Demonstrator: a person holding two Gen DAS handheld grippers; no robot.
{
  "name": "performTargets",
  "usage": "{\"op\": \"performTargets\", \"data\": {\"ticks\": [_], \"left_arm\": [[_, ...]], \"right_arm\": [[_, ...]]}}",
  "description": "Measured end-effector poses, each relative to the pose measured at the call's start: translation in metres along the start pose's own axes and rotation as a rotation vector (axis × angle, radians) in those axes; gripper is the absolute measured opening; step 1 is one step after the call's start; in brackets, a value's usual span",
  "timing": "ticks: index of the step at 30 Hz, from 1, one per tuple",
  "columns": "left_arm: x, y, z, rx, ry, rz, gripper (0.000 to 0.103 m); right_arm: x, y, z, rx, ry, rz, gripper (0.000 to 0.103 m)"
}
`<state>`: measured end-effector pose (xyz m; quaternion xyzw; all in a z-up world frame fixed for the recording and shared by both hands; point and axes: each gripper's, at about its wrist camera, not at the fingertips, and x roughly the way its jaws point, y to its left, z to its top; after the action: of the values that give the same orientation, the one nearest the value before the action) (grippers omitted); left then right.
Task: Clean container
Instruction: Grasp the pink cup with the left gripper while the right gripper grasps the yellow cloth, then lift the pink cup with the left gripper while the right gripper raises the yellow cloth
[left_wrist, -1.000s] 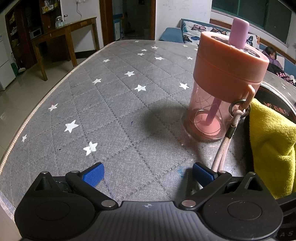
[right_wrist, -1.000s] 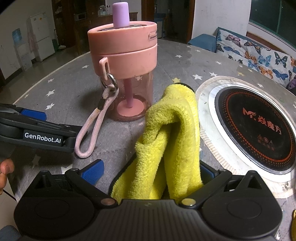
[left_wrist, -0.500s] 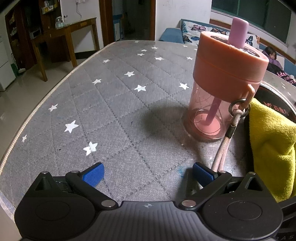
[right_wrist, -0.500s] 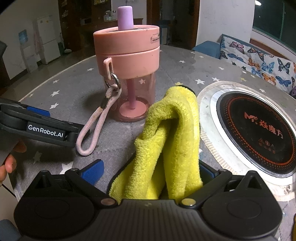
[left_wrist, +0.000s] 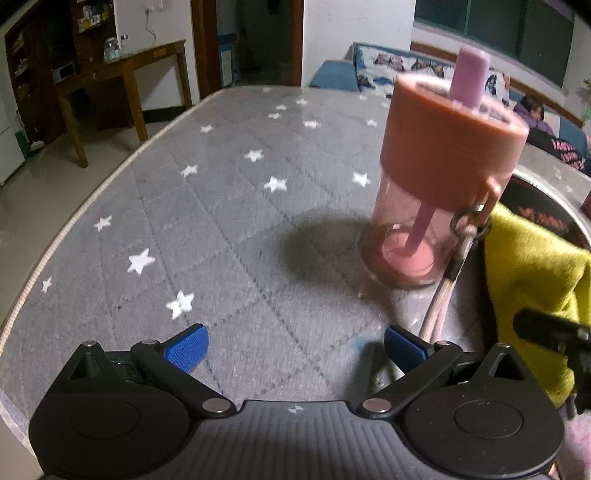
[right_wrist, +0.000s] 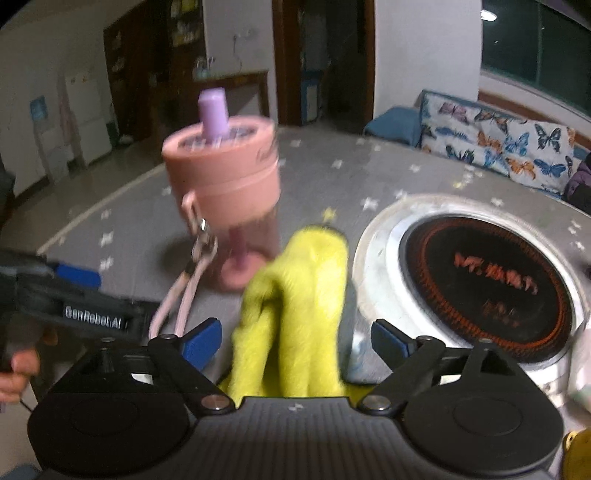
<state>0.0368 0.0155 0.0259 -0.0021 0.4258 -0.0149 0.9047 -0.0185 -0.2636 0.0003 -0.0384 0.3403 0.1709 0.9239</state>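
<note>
Cup: pink, clear lower body, wide pink lid, lilac straw through the top; stands upright on the table, blurred in both views.
Straw: lilac tip above the cup's lid; pink stem visible inside, down to the cup's floor.
Strap: pale pink loop on a metal ring at the cup's lid tab; hangs down the near side of the cup and trails onto the table.
Cloth: yellow, fluffy, bunched upright just beside the cup, on the burner side; touching the cup or not, cannot tell.
Left gripper: jaws spread wide, blue pads apart, nothing between them; low over the table, short of the cup, cup ahead and off toward its right finger.
Right gripper: jaws parted, blue pads clear of the cloth on both sides; cloth stands in the gap between them, cup just beyond it.
Table: grey quilted cover with white stars; carries the cup.
Burner: round black plate with red lettering in a silver ring, set into the table beside the cloth, on the far side from the cup.
</note>
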Motion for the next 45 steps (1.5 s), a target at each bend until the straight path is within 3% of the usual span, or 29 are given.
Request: {"op": "performTargets", "data": {"ticks": [7,14,17,26,32,38,41,45], "left_arm": [[-0.02,0.002,0.038,0.014,-0.108,-0.064,0.103],[-0.038,0.002,0.081,0.023,-0.223,-0.143,0.103],[-0.043,-0.01,0.086,0.039,-0.254,-0.157,0.103],[-0.028,-0.018,0.116,0.066,-0.317,-0.146,0.103],[-0.036,-0.034,0.098,0.079,-0.345,-0.153,0.102],[-0.022,-0.035,0.106,0.092,-0.341,-0.18,0.085],[-0.039,-0.04,0.084,0.074,-0.346,-0.203,0.08],[-0.038,-0.036,0.087,0.067,-0.341,-0.245,0.057]], "right_arm": [[0.021,-0.029,0.005,0.121,0.021,0.081,0.052],[0.026,-0.06,0.009,0.242,0.016,0.153,0.036],[0.026,-0.076,0.01,0.291,0.007,0.182,0.036],[0.037,-0.08,0.013,0.272,0.033,0.164,0.036],[0.035,-0.075,0.022,0.33,0.018,0.207,0.029],[0.021,-0.073,0.04,0.435,-0.032,0.287,0.027],[0.011,-0.074,0.05,0.478,-0.072,0.346,0.027],[0.001,-0.07,0.066,0.509,-0.134,0.416,0.027]]}}
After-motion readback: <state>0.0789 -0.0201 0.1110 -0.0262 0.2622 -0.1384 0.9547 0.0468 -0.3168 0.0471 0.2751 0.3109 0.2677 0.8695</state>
